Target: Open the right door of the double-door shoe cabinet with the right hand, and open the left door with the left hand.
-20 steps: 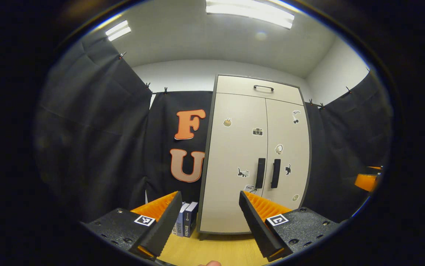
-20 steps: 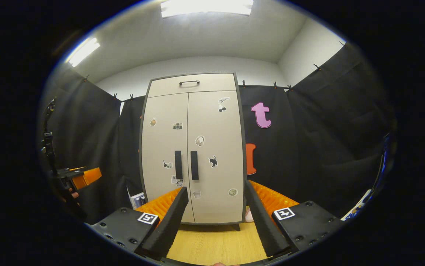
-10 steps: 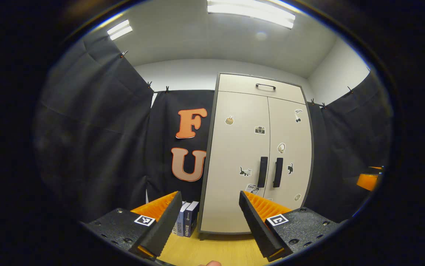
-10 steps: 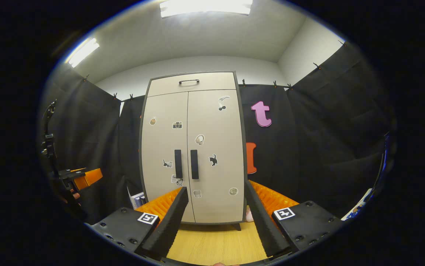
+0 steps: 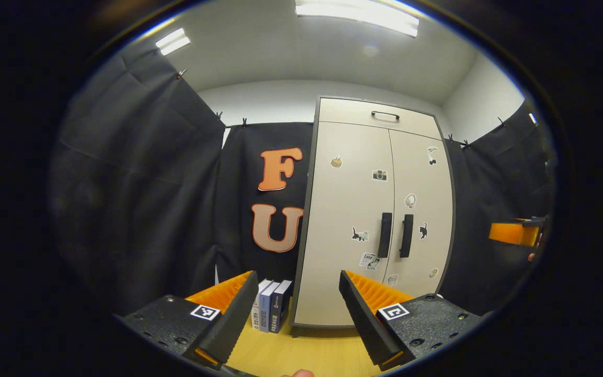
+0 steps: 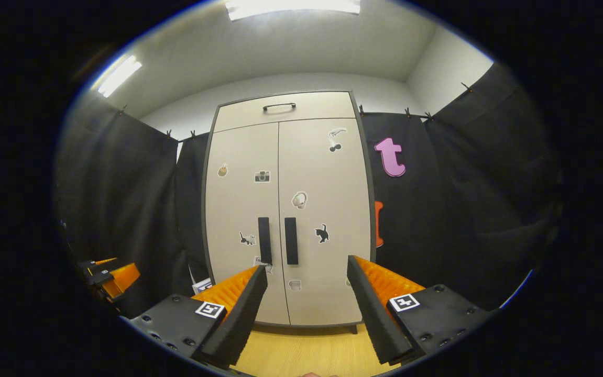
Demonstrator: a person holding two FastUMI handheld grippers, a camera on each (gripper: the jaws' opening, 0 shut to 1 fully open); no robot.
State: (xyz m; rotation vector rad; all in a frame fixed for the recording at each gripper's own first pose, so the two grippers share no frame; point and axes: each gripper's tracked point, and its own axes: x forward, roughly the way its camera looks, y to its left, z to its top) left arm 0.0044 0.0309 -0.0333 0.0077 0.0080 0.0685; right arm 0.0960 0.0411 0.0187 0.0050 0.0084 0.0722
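Facing the shut shoe cabinet [image 6: 285, 209], both claws open and empty.

Left claw [image 5: 298, 319] and right claw [image 6: 306, 314] hang short of the cabinet with fingers spread wide, touching nothing. Right door [image 6: 325, 220] and left door [image 6: 241, 220] are both closed, their dark handles side by side at the middle seam: right handle [image 6: 291, 241], left handle [image 6: 264, 240]. Small stickers dot both doors. Books [image 5: 272, 313] stand on the wooden floor [image 6: 306, 353] just left of the cabinet.
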